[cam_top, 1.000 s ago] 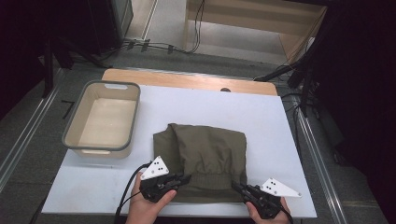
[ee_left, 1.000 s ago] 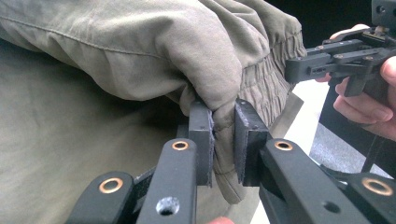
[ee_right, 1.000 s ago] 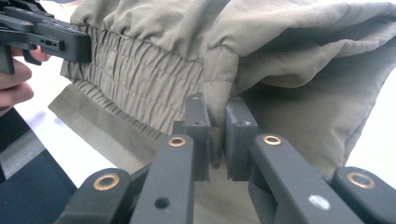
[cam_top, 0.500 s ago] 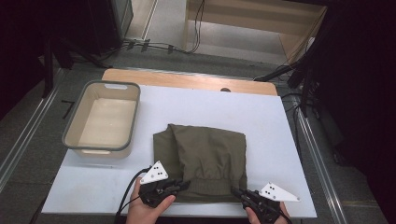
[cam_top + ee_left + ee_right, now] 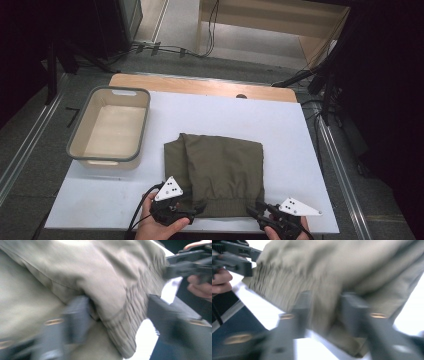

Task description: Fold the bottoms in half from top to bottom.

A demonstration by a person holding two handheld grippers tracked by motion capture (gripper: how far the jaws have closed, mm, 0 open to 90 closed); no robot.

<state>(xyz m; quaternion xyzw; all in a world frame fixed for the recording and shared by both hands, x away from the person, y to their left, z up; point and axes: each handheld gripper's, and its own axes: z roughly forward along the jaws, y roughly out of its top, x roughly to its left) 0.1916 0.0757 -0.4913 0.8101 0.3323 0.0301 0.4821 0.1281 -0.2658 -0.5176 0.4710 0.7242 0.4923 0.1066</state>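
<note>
An olive-green garment (image 5: 220, 170) lies folded flat on the white table (image 5: 300, 135), its ribbed waistband (image 5: 225, 207) at the near edge. My left gripper (image 5: 196, 212) is at the waistband's left end. Its jaws have just been opening and now stand wide apart around the ribbed band (image 5: 130, 322). My right gripper (image 5: 254, 212) is at the waistband's right end. Its jaws have also just been opening, with cloth (image 5: 324, 307) still hanging between them. Both gripper views are blurred.
A grey-rimmed tub (image 5: 80, 150) with a pale inside stands at the left of the table. A wooden strip (image 5: 200, 86) runs along the far edge. Cables lie on the floor beyond, and metal rails flank both sides.
Both grippers have drawn back slightly toward the table's near edge. The garment lies about where it was.
</note>
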